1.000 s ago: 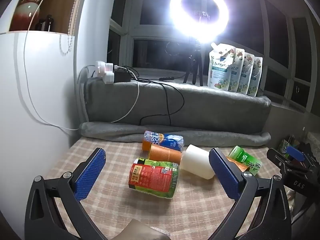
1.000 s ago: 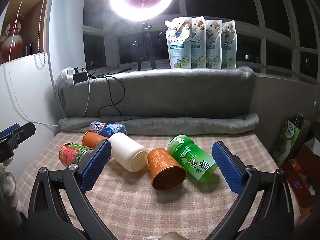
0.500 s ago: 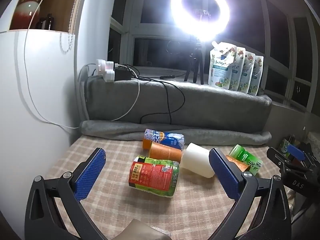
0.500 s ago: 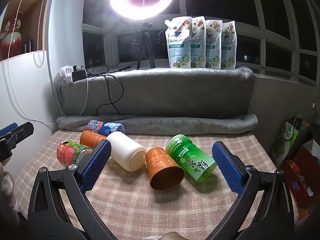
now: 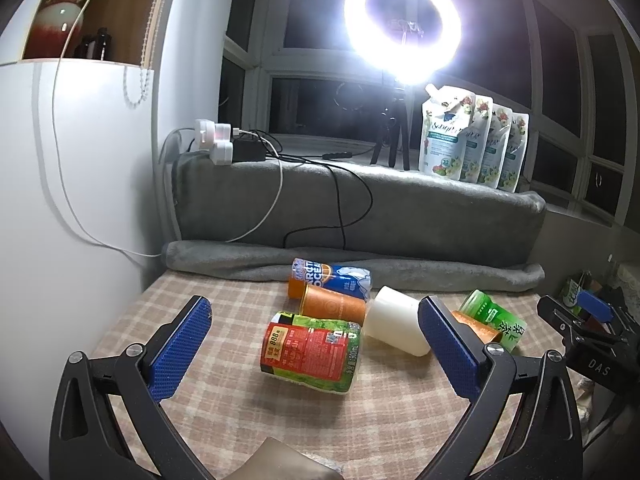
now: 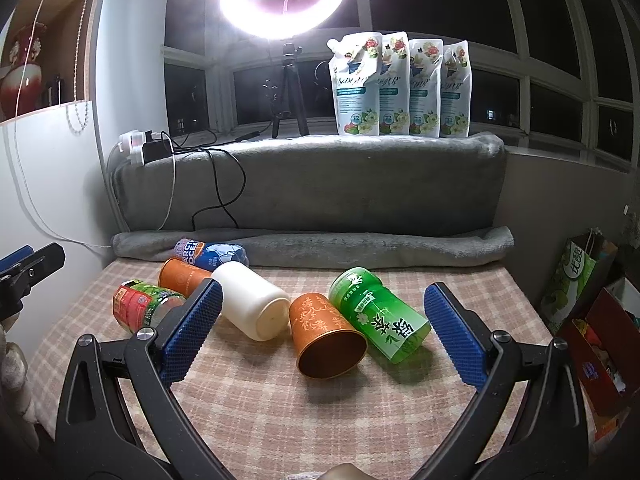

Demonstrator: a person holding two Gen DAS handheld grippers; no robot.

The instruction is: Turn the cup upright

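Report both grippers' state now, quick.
Left gripper: open, holding nothing.
Right gripper: open, holding nothing.

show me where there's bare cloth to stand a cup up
Bare checked tablecloth lies in front of the fallen orange patterned cup and green tea cup, toward the right gripper. More lies left of the red-and-green labelled cup, by the white wall. The back middle is crowded.
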